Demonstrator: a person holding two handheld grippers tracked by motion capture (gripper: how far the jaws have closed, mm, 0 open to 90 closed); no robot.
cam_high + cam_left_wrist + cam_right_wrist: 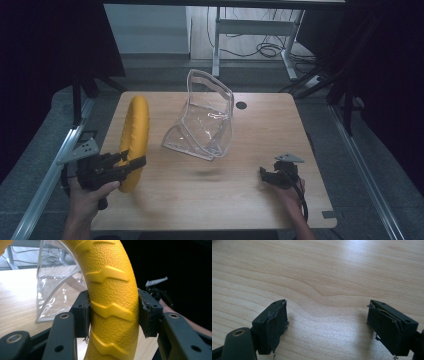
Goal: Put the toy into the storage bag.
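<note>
A yellow ring (134, 140) with a raised tread pattern stands on edge at the table's left. My left gripper (131, 163) is shut on its near part; in the left gripper view both pads (87, 315) press the sides of the yellow ring (111, 297). A clear plastic pouch (206, 120) stands open near the table's middle, and the same pouch (53, 285) sits behind the ring in the left gripper view. My right gripper (267, 175) rests low at the table's front right. In the right gripper view it (327, 325) stands open, with bare wood between its jaws.
The wooden table (260, 130) has a round cable hole (241, 105) at the back right. A desk frame and cables (265, 47) stand on the floor behind. Metal rails (47, 175) run along both sides of the table.
</note>
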